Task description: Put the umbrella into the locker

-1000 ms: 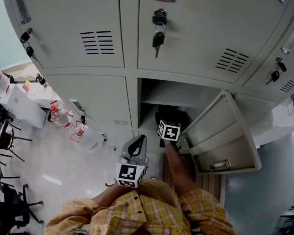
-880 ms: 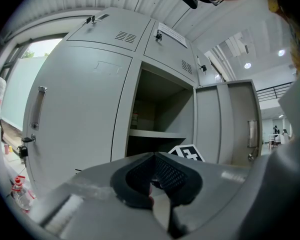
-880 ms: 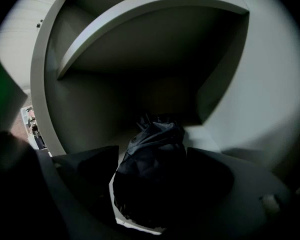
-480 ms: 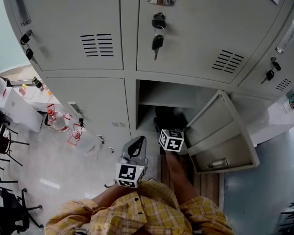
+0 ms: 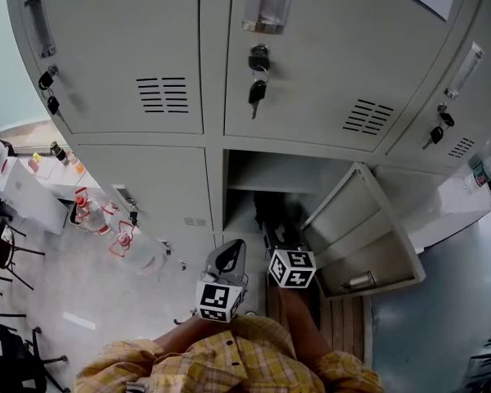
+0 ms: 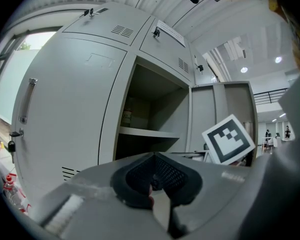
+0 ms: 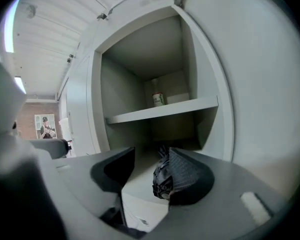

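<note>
Right claw [image 7: 144, 170] pulled back, jaws just narrowed, apart, empty | umbrella [image 7: 161, 177] beyond it on locker [image 7: 121, 81] floor

Place: workplace locker area
Shown by: bank of grey steel lockers [image 5: 131, 64], keys [image 5: 256, 92] hanging in doors
Nearby: white table [image 5: 29, 193], black chairs [image 5: 2, 250]

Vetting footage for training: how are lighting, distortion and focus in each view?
Head view: fisheye bows the locker doors; the open compartment is deeply shadowed. Left gripper view: dark vignette, left gripper blurred up close. Right gripper view: vignetted too, umbrella dim but legible.
</note>
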Demonstrator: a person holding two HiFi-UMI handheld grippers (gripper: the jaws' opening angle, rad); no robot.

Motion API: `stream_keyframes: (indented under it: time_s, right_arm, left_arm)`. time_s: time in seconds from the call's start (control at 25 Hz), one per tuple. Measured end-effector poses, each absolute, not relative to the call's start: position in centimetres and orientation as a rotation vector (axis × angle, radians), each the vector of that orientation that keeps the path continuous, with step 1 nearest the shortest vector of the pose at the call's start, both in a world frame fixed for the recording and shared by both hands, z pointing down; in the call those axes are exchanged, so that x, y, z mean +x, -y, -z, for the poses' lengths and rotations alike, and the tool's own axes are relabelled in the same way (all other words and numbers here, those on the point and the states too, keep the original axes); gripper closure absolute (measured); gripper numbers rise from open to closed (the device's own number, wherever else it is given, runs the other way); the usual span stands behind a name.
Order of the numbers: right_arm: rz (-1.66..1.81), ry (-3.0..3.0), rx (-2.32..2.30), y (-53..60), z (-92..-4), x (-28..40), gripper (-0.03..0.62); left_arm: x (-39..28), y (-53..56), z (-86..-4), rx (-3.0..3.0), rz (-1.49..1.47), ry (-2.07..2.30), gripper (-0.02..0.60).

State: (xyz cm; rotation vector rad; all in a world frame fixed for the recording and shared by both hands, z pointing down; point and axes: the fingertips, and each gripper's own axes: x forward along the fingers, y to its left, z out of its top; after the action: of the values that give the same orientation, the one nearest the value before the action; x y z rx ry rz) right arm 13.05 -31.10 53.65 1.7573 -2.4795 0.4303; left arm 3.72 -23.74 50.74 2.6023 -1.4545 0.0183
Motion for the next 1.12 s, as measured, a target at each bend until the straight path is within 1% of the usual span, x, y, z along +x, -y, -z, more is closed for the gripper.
stream_keyframes:
  time_s: [0.08,0.24,0.36,0.4,0.48,1.12]
  right_arm:
    - [-0.406,2.492,1.758,30.2,-53.0,13.0,0.439]
    - [-0.393,2.506,1.785,28.6,-51.9,13.3,0.498]
    - [-0.370,2.499,1.818,27.6,-51.3,13.6,0.576]
    - [-0.359,2.497,1.825,27.3,-51.1,13.7,0.588]
    - [-0.346,2.493,1.835,26.6,-50.8,13.7,0.595]
    - [-0.350,2.522,1.804,23.8,-49.4,12.5,0.595]
  left_arm:
    - [3.5,23.7,-50.8,2.599,-0.025,1.458,0.585]
    - [3.9,23.8,-50.7,2.607,-0.035,1.449,0.585]
    - [4.2,23.8,-50.4,2.619,-0.032,1.442,0.585]
    - [4.3,23.8,-50.4,2.621,-0.031,1.440,0.585]
    - [4.6,23.7,-50.4,2.621,-0.036,1.435,0.586]
    - [4.1,24.3,-50.4,2.598,-0.065,1.465,0.586]
